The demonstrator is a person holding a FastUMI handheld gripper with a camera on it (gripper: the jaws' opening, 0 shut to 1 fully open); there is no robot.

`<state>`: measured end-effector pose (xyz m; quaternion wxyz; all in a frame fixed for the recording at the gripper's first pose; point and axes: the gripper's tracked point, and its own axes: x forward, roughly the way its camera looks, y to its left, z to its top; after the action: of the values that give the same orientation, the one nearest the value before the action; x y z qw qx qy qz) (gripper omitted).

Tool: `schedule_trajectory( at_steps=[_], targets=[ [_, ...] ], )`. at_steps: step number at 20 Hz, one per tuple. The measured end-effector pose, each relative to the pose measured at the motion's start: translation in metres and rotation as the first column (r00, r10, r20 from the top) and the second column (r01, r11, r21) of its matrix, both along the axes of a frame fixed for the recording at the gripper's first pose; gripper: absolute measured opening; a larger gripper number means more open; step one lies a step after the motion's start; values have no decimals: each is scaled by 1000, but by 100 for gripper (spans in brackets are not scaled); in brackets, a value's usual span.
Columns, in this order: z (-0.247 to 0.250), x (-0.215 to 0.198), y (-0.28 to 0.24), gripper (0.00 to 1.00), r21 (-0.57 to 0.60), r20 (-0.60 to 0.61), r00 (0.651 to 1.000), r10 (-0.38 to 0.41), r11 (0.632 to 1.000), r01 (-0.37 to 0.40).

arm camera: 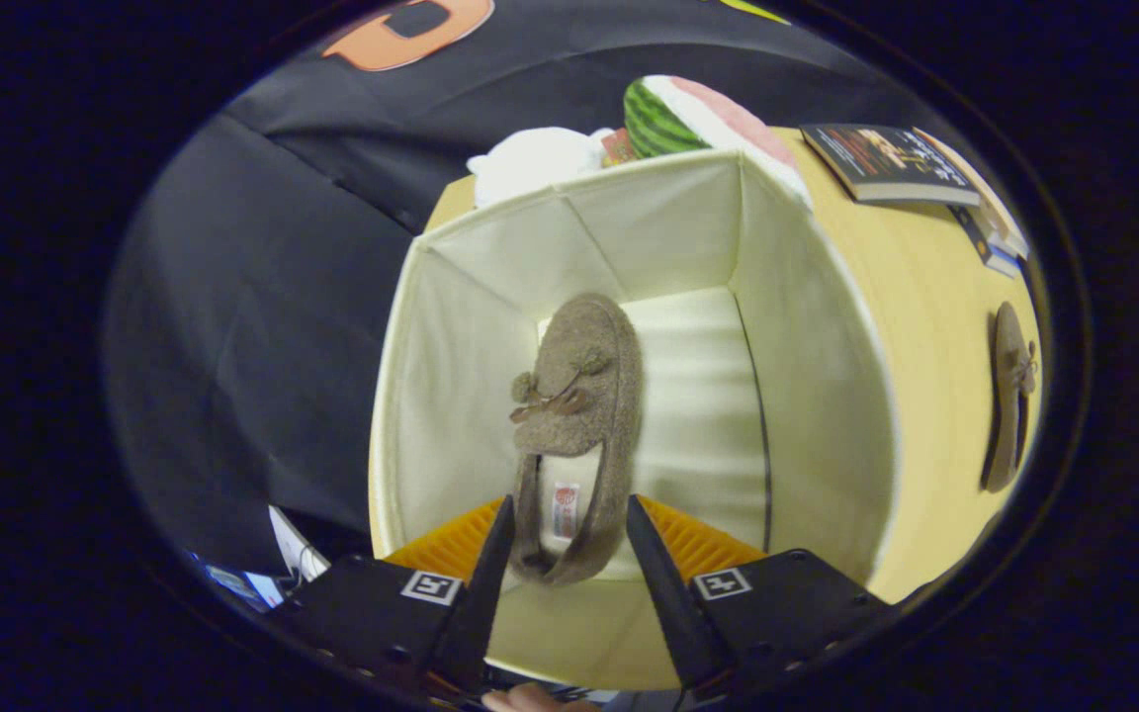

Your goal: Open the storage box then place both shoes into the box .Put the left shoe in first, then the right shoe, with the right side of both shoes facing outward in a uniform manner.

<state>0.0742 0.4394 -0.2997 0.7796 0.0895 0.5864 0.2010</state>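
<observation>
Gripper view. I read the gripper [569, 539] as poised over the open box [807, 346], looking down into it. The fingers stand spread, one on each side of the heel of the shoe [577, 415] that lies in the box. I cannot tell whether the fingertips touch the heel or hang just above it; a gap shows between each finger and the shoe's sides, so I log no grip.

The shoe in the box is a brown felt slipper with a small bow on the upper. It lies flat on the box floor, sole down, toe pointing away from the fingers, set toward the left wall. The floor to its right is bare.

The second shoe [1009, 396] lies on the table [925, 297], well apart from the box on its right side, with its bow showing.

Beyond the box I see a watermelon-slice cushion [698, 114] and a white cloth bundle [535, 158], both close against the far wall. A stack of books [911, 163] rests on the table at the far right.

A fingertip [530, 700] of the person shows below the gripper.
</observation>
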Motion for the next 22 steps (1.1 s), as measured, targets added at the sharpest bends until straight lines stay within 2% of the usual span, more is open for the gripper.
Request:
schedule_trajectory(
  at_steps=[1, 3, 6, 9, 12, 15, 18, 22],
  targets=[
    [11, -5, -6, 82, 1, 24, 1000, 18, 1000, -18],
    [39, -7, -22, 88, 48, 69, 998, 12, 999, -15],
    [90, -10, -50, 93, 169, 105, 994, -3, 986, -15],
    [120, 2, -105, 92, 191, 157, 987, -27, 982, -3],
    [126, 31, -180, 93, 188, 192, 977, -90, 981, 53],
    [105, 50, -253, 92, 123, 191, 971, -146, 985, 124],
    [71, 73, -339, 92, -64, 249, 952, -178, 978, 200],
    [28, 67, -407, 96, -170, 170, 960, -221, 953, 250]
  ],
)
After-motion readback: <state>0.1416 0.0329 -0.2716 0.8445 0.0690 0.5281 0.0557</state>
